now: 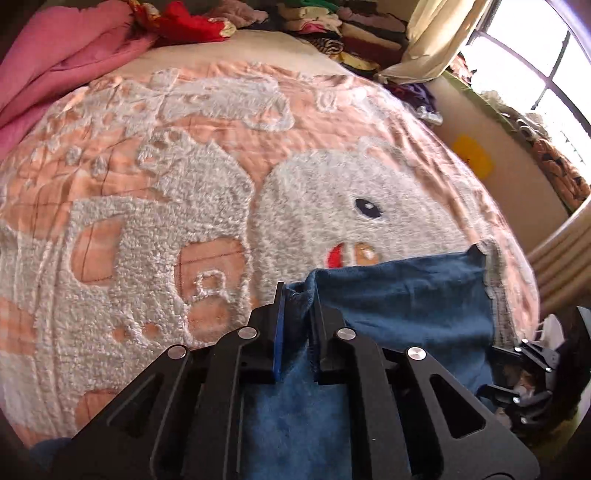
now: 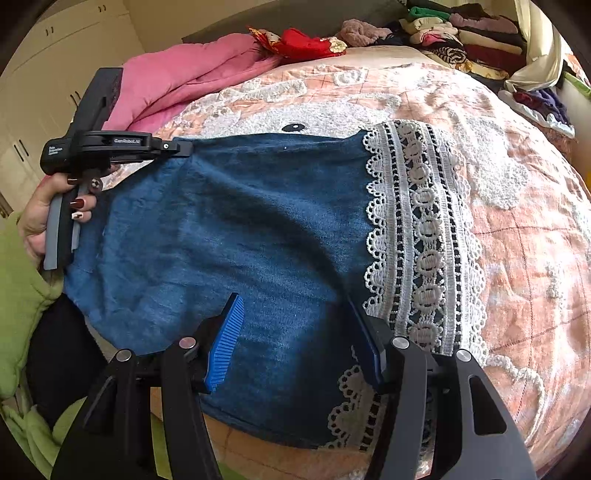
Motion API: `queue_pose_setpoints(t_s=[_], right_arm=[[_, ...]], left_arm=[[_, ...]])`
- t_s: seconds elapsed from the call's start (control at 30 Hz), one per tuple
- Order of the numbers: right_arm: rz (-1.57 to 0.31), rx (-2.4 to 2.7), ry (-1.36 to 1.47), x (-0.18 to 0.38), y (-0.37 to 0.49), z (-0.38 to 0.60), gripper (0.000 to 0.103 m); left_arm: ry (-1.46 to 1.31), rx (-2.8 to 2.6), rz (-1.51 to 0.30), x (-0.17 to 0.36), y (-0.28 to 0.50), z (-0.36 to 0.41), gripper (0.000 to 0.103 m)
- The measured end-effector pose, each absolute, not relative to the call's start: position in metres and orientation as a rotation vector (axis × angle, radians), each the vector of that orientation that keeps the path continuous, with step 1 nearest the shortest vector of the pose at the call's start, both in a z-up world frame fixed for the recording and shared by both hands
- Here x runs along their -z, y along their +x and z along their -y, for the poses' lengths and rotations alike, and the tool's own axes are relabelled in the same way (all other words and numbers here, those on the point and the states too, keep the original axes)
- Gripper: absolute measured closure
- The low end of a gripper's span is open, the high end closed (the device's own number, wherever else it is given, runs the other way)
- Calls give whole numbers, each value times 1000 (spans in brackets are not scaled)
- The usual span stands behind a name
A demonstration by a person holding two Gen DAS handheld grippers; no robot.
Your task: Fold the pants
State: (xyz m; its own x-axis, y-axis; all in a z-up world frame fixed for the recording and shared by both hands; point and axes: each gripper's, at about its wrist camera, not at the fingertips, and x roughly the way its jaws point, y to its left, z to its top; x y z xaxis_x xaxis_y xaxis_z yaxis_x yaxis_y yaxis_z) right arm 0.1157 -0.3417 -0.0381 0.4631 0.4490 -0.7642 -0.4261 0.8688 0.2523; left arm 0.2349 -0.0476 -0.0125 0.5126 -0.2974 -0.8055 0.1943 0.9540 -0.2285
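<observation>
Blue denim pants [image 2: 258, 221] with a white lace hem [image 2: 421, 229] lie spread on the bed. In the left wrist view my left gripper [image 1: 299, 291] is shut on a bunched edge of the pants [image 1: 399, 295]. The right wrist view shows that same left gripper [image 2: 184, 147] pinching the far left corner, held by a hand [image 2: 37, 214]. My right gripper [image 2: 295, 306] stands open just above the near part of the pants, blue pads apart, its right finger by the lace. Part of it shows at the left view's right edge as the right gripper [image 1: 528, 369].
A peach blanket with white fleece patterns [image 1: 147, 221] covers the bed. A pink quilt [image 2: 184, 74] and red cloth [image 2: 306, 44] lie at the far side, stacked clothes [image 2: 461, 33] at the back right. A window [image 1: 535, 74] is to the right, wardrobes [image 2: 55, 55] to the left.
</observation>
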Motion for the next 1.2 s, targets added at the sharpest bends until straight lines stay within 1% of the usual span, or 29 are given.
queue_pose_setpoints(t_s=[0.17, 0.27, 0.37, 0.63, 0.7, 0.77, 0.8, 0.83, 0.87, 0.93, 1.03, 1.13, 1.2], right_arm=[[-962, -549, 40, 28, 119, 342, 48], [-889, -519, 132, 0, 131, 362, 48], [-847, -444, 182, -17, 163, 388, 48], [-961, -385, 222, 6, 238, 399, 47], [-988, -415, 234, 14, 248, 393, 50], [-1021, -442, 256, 26, 253, 391, 59], [-1016, -452, 259, 28, 251, 390, 63], [-1001, -470, 256, 25, 247, 390, 77], [-980, -495, 255, 21, 243, 390, 80], [-914, -503, 221, 7, 233, 391, 81], [-867, -470, 166, -6, 228, 393, 81], [-898, -426, 111, 5, 237, 390, 81], [-923, -407, 94, 16, 241, 388, 80]], left_arm=[[-49, 287, -983, 23, 233, 57, 98], [-60, 299, -974, 23, 230, 55, 98], [-77, 303, -979, 25, 228, 52, 98], [-51, 303, -967, 25, 227, 55, 98], [-40, 300, -965, 25, 226, 56, 98], [-34, 295, -964, 25, 226, 57, 98], [-35, 288, -966, 25, 226, 57, 96], [-38, 275, -965, 24, 225, 56, 96], [-45, 267, -957, 22, 224, 55, 96], [-42, 257, -929, 17, 222, 55, 96], [-32, 262, -903, 12, 223, 57, 96], [-21, 253, -931, 21, 227, 59, 96], [-1, 242, -932, 24, 228, 60, 94]])
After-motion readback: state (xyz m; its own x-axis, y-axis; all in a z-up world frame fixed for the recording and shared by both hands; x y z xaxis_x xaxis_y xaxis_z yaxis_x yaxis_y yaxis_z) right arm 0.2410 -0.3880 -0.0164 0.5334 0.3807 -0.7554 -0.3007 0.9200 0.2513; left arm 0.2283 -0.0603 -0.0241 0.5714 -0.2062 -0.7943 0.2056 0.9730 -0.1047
